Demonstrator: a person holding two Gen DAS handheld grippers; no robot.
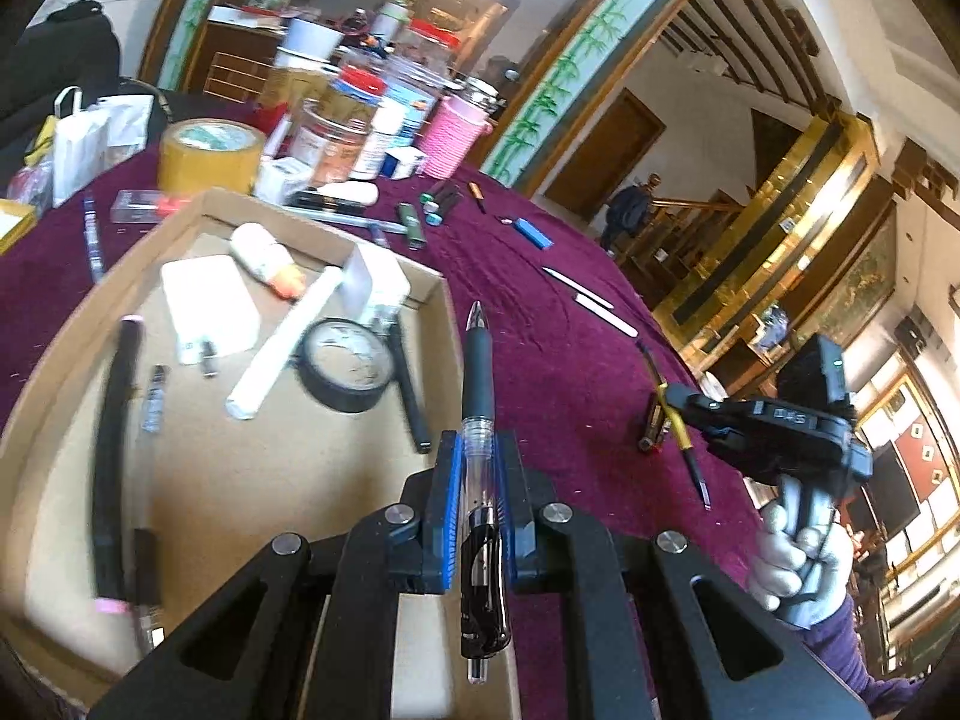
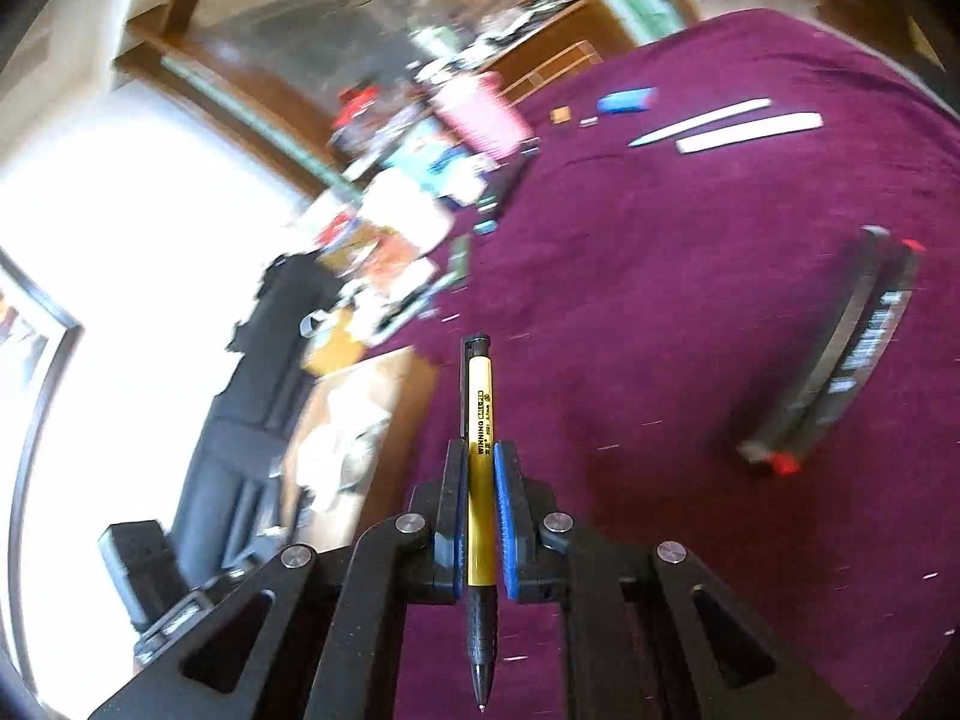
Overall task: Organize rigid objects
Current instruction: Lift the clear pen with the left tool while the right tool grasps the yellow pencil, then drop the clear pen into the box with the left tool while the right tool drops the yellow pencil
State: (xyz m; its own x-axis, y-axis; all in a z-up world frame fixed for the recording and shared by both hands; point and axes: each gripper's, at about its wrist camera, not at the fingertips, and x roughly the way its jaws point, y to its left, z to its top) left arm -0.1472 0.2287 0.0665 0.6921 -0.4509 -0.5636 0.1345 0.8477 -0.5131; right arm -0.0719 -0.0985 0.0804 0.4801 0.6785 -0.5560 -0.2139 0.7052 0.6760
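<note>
**Carrying two pens toward the cardboard tray**

Left wrist view: left gripper point(image 1: 478, 456) has its jaws closed on a clear-barrel pen point(image 1: 478, 396) with a black rubber grip, clamped on the transparent barrel, tip pointing away, clip end back toward the camera. Pen hangs over the near-right rim of the cardboard tray point(image 1: 447, 324), which sits on the maroon tabletop point(image 1: 540, 324). Tray already holds a black tape roll point(image 1: 348, 366), a white tube point(image 1: 285, 342), a white charger block point(image 1: 207, 306), a long black marker point(image 1: 117, 462) and other small bits, some blurred. To the right, a gloved hand point(image 1: 792, 570) holds the right gripper point(image 1: 675, 405), jaws closed on a yellow pen point(image 1: 681, 438), apart from the tabletop as far as I can judge. Loose items lie on the cloth: a blue lighter point(image 1: 533, 234), two white strips point(image 1: 600, 303).

Right wrist view: right gripper point(image 2: 480, 468) is clamped on the yellow pen point(image 2: 479, 420) mid-barrel, writing tip toward the camera, button end forward. Two black markers with red ends point(image 2: 840, 360) lie on the cloth to the right, well apart. Tray is a blur at left.

Handling, as a judgement: both pens are light, stiff, smooth plastic and round, so they can swivel or slip between the pads. Mid-barrel is the right hold; the clear pen's rubber sleeve would give more friction. Not fragile, but a dropped pen will likely roll.
</note>
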